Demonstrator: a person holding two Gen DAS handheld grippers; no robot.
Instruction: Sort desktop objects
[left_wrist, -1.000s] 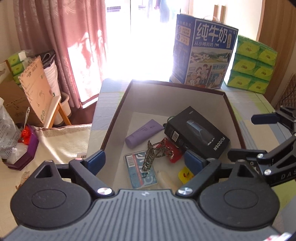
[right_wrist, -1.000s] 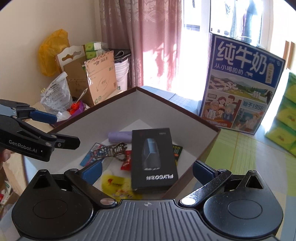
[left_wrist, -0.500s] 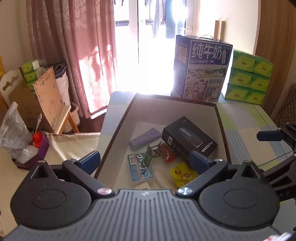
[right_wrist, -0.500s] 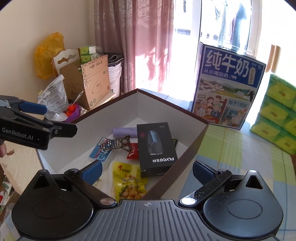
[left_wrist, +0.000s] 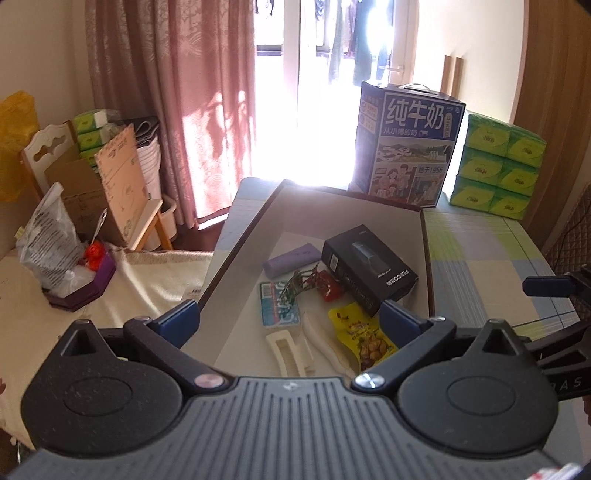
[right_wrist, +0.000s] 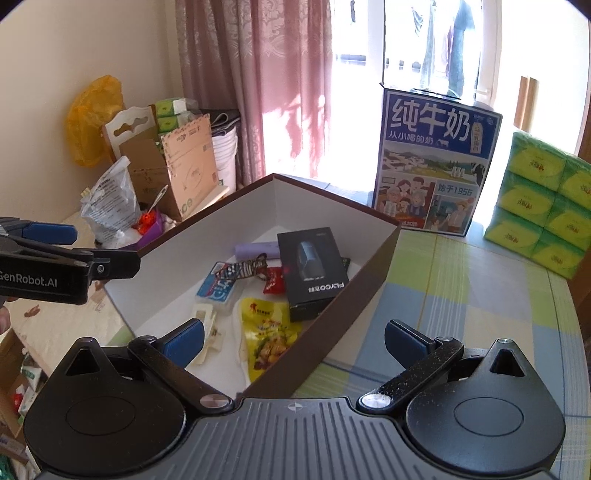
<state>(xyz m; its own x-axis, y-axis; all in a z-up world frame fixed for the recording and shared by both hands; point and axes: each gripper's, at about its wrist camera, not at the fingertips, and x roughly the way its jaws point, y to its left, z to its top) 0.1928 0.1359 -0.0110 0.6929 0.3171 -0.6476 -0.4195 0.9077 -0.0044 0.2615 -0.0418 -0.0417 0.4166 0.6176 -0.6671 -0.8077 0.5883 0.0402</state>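
Standing above the near end of the box (right_wrist: 373, 254), both tools are spread wide with nothing between their blue pads. The left tool (left_wrist: 290, 321) hangs over the box's near left rim; the right tool (right_wrist: 293, 338) straddles the near right wall, one finger over the inside, the other over the table (right_wrist: 461, 295).

Inside the box lie a black carton (left_wrist: 369, 271), a purple tube (left_wrist: 291, 258), a blue pack (left_wrist: 277, 304), a patterned hair clip (left_wrist: 295, 288), a red wrapper (left_wrist: 328, 290), a yellow snack bag (left_wrist: 364, 332) and a cream item (left_wrist: 290, 350), possibly another clip; the view is too poor to confirm. All crowd the near half; the far half of the floor is bare.

Right of the box, the checked table surface is open. A milk carton (right_wrist: 436, 166) stands just beyond the far rim, with green tissue packs (right_wrist: 546, 210) at the table's far right. Left of the table are a cloth-covered surface, a plastic bag (right_wrist: 110, 206) and cardboard.
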